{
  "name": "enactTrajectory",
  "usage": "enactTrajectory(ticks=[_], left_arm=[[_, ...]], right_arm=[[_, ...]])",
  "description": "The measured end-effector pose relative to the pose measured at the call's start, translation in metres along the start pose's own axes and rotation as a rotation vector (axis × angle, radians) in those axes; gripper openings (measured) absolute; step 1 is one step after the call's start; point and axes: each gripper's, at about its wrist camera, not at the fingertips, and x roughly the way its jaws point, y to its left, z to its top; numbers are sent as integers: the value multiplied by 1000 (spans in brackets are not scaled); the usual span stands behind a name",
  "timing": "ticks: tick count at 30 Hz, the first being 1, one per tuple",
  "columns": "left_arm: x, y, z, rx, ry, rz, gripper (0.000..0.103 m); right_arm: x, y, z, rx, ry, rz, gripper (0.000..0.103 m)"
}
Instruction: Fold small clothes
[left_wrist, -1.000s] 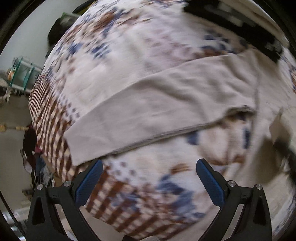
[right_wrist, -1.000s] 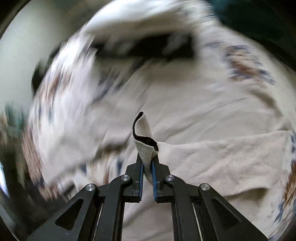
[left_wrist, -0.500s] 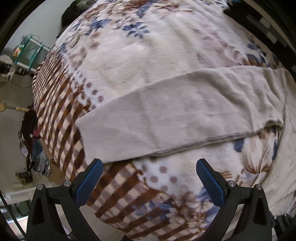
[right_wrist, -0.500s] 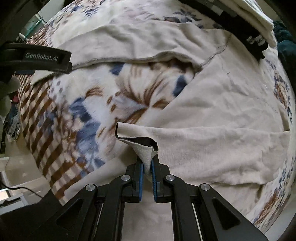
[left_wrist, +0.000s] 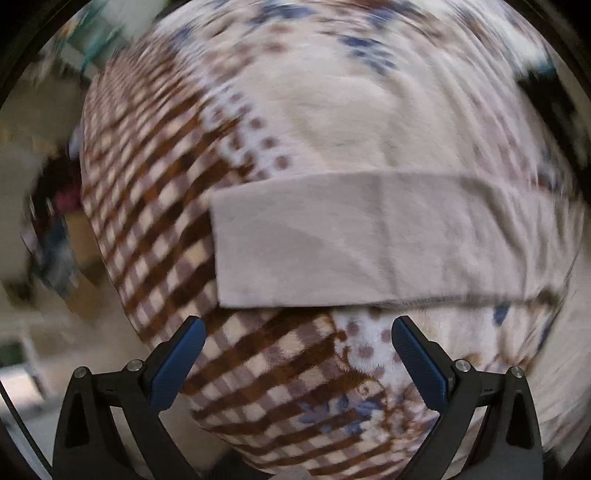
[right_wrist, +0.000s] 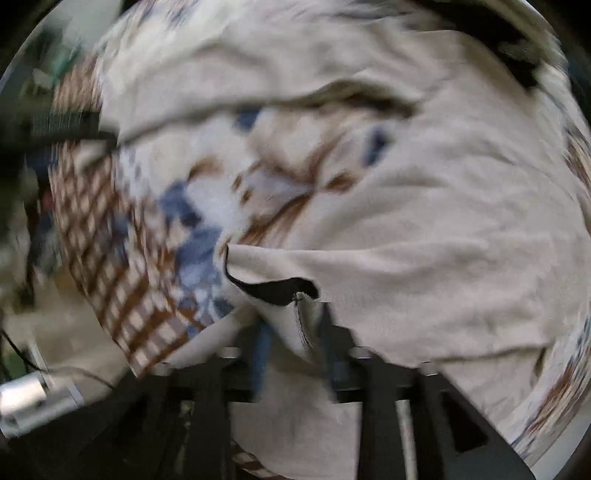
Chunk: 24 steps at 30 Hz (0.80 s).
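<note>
Sleeve cuff (right_wrist: 295, 314) (right view only)

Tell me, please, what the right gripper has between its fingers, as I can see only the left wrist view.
Observer: The right gripper has the garment's beige cuff between its fingers; its jaws are opening and the pads are not pressing the cloth.
Operator: Is that cuff lying flat?
Observer: No, it is bunched up, and its mouth gapes, showing a dark inside.
Operator: Where is the rest of the garment?
Observer: The garment's body spreads to the right of the cuff, wrinkled, over the patterned blanket.
</note>
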Motion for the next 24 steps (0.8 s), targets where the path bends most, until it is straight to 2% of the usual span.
enactTrajectory(ticks=[1,2,5,8,10,11,13,15,16,17,18,19,20,22,24], left_arm=[[3,12,1,-55,9,-41,103],[6,21,2,-98,16,-66,103],[20,53,6,-269,46,-156,103],[37,74,9,-426,53,-242,103],[50,84,12,-512,83,-274,103],[56,91,12,-569,83,-298,103],[62,102,15,-646,69,-300,102],[61,108,20,-706,24,-286,92],[58,108,24,-705,6,-273,81],[53,105,28,-688,-25,-253,59],[46,99,34,-643,-63,-227,44],[42,95,39,-606,-79,-208,17],[35,87,45,-544,-104,-175,11],[27,79,52,-487,-137,-150,6],[17,71,58,-426,-184,-180,5]], right_arm=[[-10,-12,-7,61,-15,30,59],[-16,-24,-15,127,-17,47,66],[-29,-63,-31,311,-13,79,69],[-38,-109,-28,461,-2,45,71],[-34,-124,-24,529,7,24,71],[-35,-135,-24,563,6,22,71],[-34,-144,-21,615,2,35,71],[-34,-148,-10,638,-6,6,71],[-35,-152,-7,641,-5,-28,71],[-39,-160,-5,639,10,-92,71],[-39,-163,-2,635,32,-169,71],[-37,-166,1,625,63,-253,79],[-35,-168,3,607,92,-321,88],[-37,-174,6,603,90,-355,89],[-33,-173,11,605,82,-366,90]])
